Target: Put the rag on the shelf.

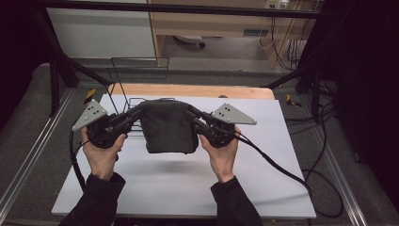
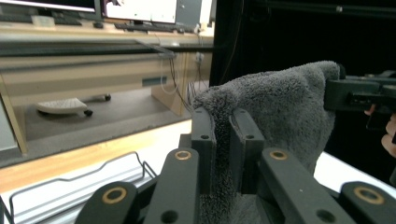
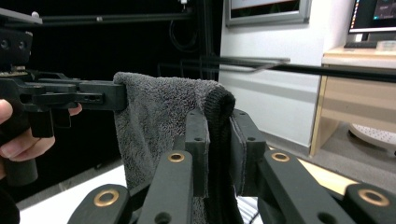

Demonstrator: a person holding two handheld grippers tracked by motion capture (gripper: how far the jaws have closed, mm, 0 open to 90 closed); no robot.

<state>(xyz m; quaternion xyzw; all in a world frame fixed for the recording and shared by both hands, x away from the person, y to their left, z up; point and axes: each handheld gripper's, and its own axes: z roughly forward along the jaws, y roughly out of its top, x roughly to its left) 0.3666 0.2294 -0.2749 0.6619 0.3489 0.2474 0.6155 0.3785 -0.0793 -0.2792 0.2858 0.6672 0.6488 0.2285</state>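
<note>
A dark grey folded towel [image 1: 168,126] hangs above the white table top, held up by its two upper corners. My left gripper [image 1: 139,108] is shut on its left corner, and my right gripper [image 1: 189,113] is shut on its right corner. In the left gripper view the towel [image 2: 280,107] rises between the jaws, and the left gripper [image 2: 223,122] pinches its edge; the other gripper [image 2: 359,93] grips the far corner. In the right gripper view the right gripper [image 3: 218,123] clamps a thick folded edge of the towel [image 3: 159,116], with the other gripper [image 3: 70,95] on the far side.
A black wire rack [image 1: 134,77] stands behind the towel at the back left of the white table mat [image 1: 188,183]. A wooden table edge [image 1: 197,90] runs behind it. Cables [image 1: 291,174] trail off to the right. A desk with monitors stands beyond.
</note>
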